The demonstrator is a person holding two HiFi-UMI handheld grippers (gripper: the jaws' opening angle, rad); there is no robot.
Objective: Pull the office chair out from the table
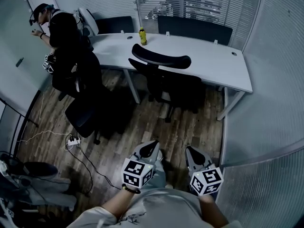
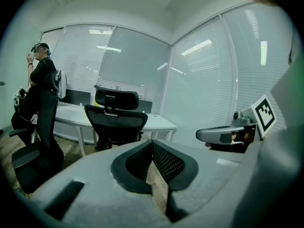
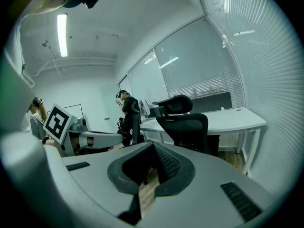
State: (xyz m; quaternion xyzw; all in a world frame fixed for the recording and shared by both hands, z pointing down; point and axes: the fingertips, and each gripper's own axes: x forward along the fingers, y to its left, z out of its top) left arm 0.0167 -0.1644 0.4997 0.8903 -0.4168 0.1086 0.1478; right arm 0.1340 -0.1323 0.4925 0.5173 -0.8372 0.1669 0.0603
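On table beyond office chair, yellow bottle upright; left gripper, right gripper fingers pressed together, empty

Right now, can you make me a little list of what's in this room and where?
office chair: black, pushed up against the white table, untouched
yellow bottle: on the table
left gripper: fingers together, empty
right gripper: fingers together, empty
person: at the table's left end, beside a second chair
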